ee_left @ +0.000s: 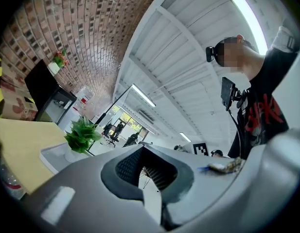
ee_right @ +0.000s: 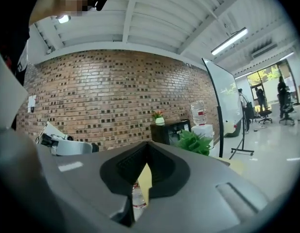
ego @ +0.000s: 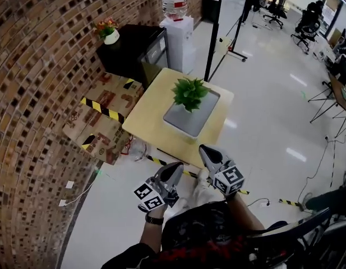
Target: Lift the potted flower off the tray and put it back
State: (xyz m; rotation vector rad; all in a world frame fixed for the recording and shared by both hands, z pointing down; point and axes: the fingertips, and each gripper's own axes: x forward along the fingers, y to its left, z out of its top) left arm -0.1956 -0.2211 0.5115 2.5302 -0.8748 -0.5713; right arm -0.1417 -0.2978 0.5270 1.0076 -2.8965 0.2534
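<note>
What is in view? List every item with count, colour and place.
table: one, pale wood, centre of the head view
tray: one, grey, on the table
potted plant: one, green leaves, on the tray
cardboard boxes: count unclear, brown with yellow-black tape, left of the table
cabinet: one, black, behind the table
flower pot: one, white with orange-pink flowers, on the cabinet
water dispenser: one, white, right of the cabinet
left gripper: one, grey, shut and empty, short of the table
right gripper: one, grey, shut and empty, by the table's near edge
</note>
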